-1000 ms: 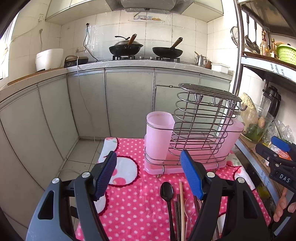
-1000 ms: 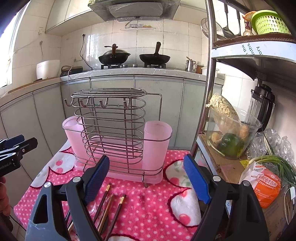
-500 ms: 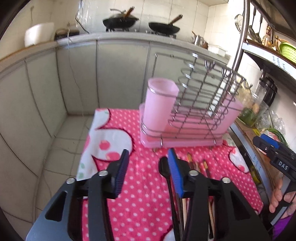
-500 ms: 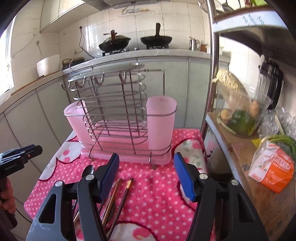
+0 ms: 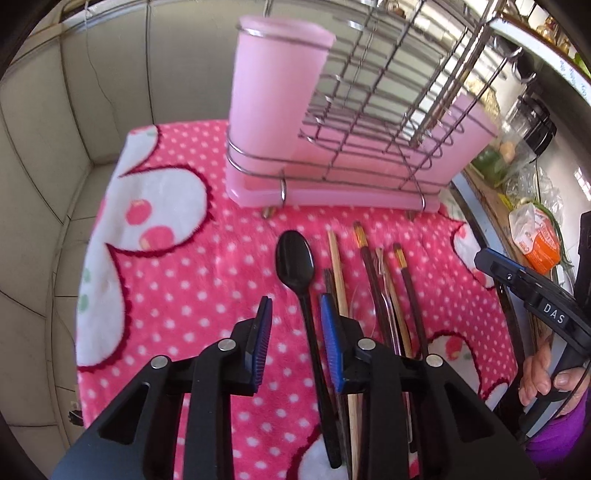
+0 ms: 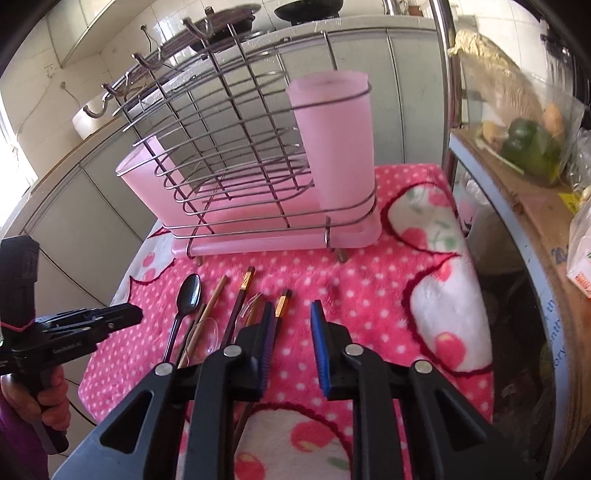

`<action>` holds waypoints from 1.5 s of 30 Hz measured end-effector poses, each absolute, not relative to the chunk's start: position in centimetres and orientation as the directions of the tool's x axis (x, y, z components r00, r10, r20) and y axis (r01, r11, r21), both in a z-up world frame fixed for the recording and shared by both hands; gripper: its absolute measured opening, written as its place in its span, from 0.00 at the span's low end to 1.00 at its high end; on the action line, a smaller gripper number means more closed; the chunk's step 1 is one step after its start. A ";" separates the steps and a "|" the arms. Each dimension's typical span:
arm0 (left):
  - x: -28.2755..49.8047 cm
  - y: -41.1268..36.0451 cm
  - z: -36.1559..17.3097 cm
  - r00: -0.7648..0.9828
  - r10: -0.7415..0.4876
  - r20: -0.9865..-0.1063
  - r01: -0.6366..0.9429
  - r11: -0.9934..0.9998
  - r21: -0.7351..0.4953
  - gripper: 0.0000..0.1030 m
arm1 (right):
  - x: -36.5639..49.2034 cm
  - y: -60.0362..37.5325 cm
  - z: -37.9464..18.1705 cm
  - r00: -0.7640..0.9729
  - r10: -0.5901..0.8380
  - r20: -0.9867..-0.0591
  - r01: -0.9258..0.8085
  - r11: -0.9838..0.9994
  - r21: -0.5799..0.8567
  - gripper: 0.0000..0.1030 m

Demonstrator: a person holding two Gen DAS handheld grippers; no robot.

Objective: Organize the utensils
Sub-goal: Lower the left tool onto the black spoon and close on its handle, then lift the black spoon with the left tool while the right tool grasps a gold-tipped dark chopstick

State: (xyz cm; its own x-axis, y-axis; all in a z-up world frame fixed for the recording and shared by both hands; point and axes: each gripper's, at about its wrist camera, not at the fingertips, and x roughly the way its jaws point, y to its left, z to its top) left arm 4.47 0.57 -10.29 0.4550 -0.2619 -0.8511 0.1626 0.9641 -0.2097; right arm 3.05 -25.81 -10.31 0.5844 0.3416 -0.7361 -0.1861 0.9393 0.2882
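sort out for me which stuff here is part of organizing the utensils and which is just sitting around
Part of the job:
- black spoon
- chopsticks
- clear plastic spoon
- pink utensil rack
- left gripper and right gripper, both closing

Just lying about:
- polka-dot cloth
- bagged vegetables
- orange packet
- pans on the stove

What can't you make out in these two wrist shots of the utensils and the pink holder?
- Black spoon: handle end, left wrist view, cut off behind the left gripper.
- Chopsticks: lower ends, right wrist view, hidden by the right gripper, jaws closing.
- Pink cup: inside, either view, rim blocks it.
- Clear spoon: outline, left wrist view, blurred.
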 end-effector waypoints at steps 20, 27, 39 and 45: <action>8.0 0.1 -14.8 0.318 -0.266 -0.910 0.122 0.963 -0.238 0.08 | 6.6 -24.5 -13.8 0.377 0.445 -0.812 -0.189 0.895 0.403 0.16; 6.3 3.1 -12.3 0.384 -0.282 -0.879 0.099 0.959 -0.264 0.08 | 8.2 -23.4 -15.2 0.299 0.436 -0.849 -0.163 0.900 0.405 0.16; 5.1 5.1 -9.8 0.439 -0.306 -0.845 0.096 0.951 -0.294 0.08 | 10.1 -20.7 -16.8 0.271 0.362 -0.892 -0.154 0.931 0.331 0.11; 4.6 4.3 -9.2 0.473 -0.315 -0.823 0.100 0.947 -0.305 0.08 | 8.2 -21.9 -15.6 0.339 0.396 -0.853 -0.151 0.918 0.366 0.10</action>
State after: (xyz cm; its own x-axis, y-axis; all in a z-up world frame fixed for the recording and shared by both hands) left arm 4.59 4.29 -9.20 0.4730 -0.3149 -0.8229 0.0999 0.9471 -0.3050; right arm 8.15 -21.87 -15.64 0.3386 0.3963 -0.8534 -0.1514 0.9181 0.3663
